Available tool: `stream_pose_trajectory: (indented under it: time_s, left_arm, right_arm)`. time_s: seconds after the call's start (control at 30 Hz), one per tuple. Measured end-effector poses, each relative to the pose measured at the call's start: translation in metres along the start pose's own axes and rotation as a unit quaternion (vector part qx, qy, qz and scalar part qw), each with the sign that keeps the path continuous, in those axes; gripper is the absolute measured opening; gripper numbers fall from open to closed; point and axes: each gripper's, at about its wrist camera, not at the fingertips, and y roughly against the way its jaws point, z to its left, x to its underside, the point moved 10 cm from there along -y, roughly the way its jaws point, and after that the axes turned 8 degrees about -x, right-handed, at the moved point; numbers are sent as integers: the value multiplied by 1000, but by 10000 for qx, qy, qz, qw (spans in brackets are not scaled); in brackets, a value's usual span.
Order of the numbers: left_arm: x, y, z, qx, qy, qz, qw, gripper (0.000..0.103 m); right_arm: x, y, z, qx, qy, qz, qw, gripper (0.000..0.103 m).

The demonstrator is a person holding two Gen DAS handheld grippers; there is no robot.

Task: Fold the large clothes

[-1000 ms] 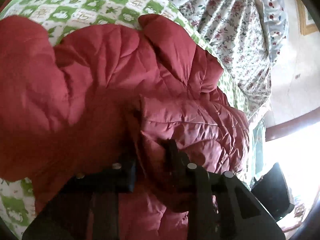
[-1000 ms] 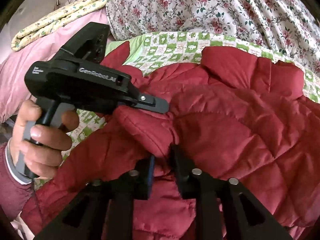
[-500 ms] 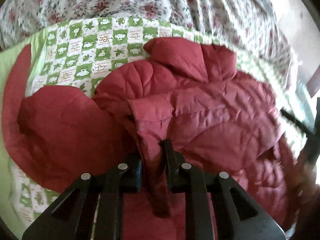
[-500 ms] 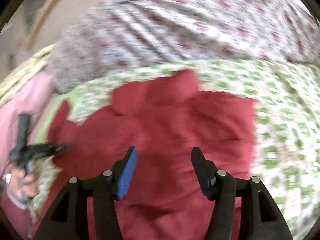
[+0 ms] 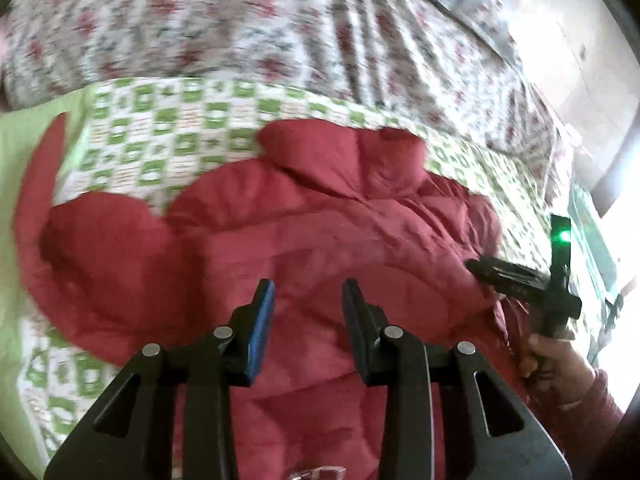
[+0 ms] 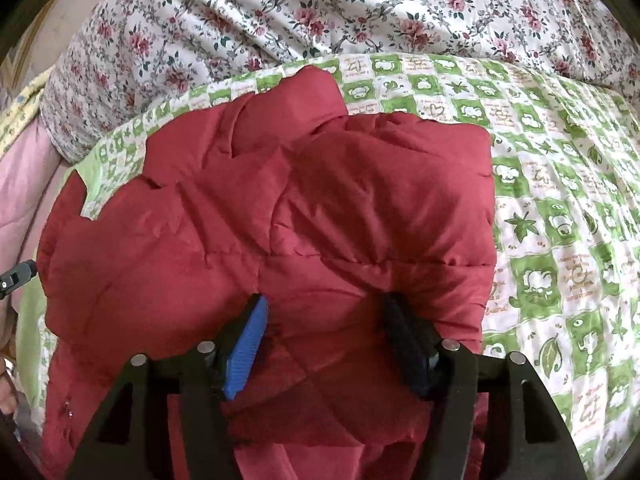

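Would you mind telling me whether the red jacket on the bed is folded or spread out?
Partly folded: the jacket has one side doubled over its body, with a straight folded edge beside the green quilt.

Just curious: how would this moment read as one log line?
jacket: lying on quilt | left gripper: opening, nothing held | right gripper: opening over jacket, nothing held

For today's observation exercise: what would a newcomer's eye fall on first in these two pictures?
The puffy red jacket fills the middle of both views, lying on a green-checked quilt. Behind it is a rose-print sheet. Both the left gripper and the right gripper are opening, with nothing held.
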Motion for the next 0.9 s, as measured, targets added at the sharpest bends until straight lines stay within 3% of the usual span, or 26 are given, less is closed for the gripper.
stream_pose_trajectory:
  time_s: [0.2, 0.37, 0.47, 0.6, 0.9]
  left_arm:
    - [25, -58, 2, -581, -143, 559, 9966, 32]
    - [35, -63, 4, -573, -128, 544, 9968, 32]
    - [37, -66, 3, -631, -193, 534, 9964, 32]
    - [42, -67, 8, -446, -44, 468, 9979, 33]
    - [44, -73, 10, -277, 113, 376, 9988, 33]
  right_arm:
    - [-1, 7, 4, 76, 43, -23, 10000, 67]
    - [-9, 33, 45, -121, 360, -412, 9984, 68]
    - [-5, 20, 71, -205, 676, -205, 9973, 66]
    - [16, -25, 59, 67, 678, 424, 9968, 67]
    - [18, -39, 54, 127, 738, 346, 9966, 67]
